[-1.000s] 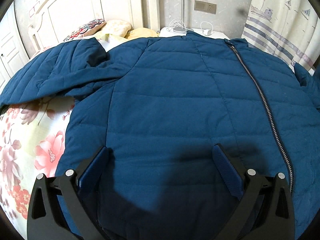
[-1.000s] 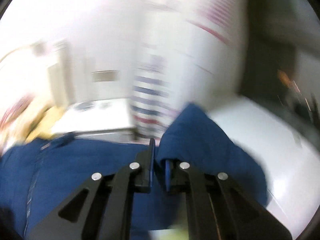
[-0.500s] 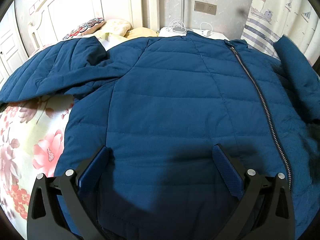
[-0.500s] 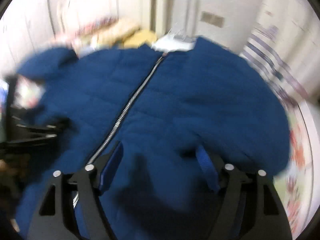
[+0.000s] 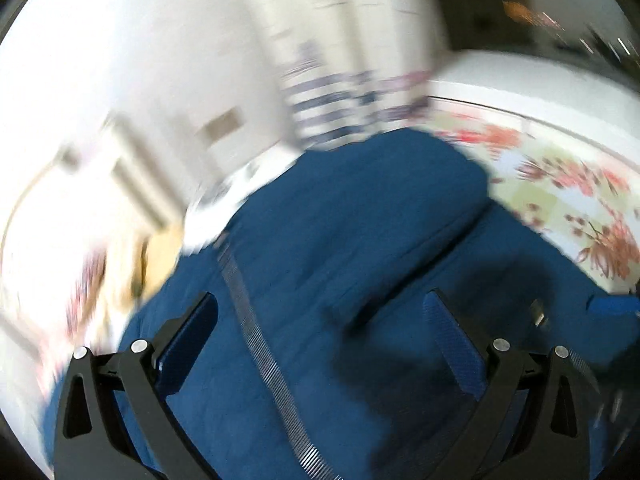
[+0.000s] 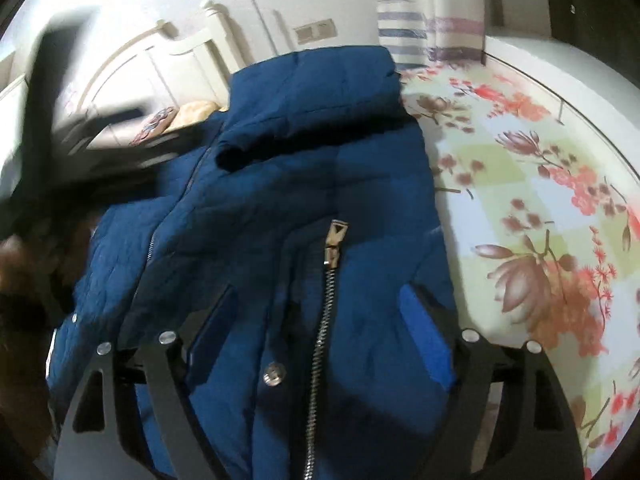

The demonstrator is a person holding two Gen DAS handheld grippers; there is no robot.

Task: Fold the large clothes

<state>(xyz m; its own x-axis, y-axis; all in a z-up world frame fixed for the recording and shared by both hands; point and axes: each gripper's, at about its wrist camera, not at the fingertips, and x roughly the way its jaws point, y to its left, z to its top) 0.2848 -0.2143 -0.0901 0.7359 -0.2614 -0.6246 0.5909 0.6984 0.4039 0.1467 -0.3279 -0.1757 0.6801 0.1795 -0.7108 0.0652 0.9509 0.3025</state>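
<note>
Jacket, dark blue and quilted, lies spread on the floral bedsheet. Seen from the right wrist, the right gripper hovers over it with its 2 fingers set wide and nothing between them. Between those fingers runs a metal zipper, its pull tab lying flat, with a snap button just beside it. Further out, a sleeve is folded across the upper chest. At the left edge a dark, smeared shape crosses the frame; it is probably the other gripper, but blur makes that unsure.

From the left wrist nearly everything is streaked by motion. The left gripper also has its fingers spread wide and empty above the blue fabric. A zipper line runs between them, and a folded edge crosses diagonally beyond. The sheet's flowers show at right, cut off by the lens rim. A striped curtain and white furniture behind dissolve into blur. At the right edge a blue scrap and some dark object are too smeared to identify.
</note>
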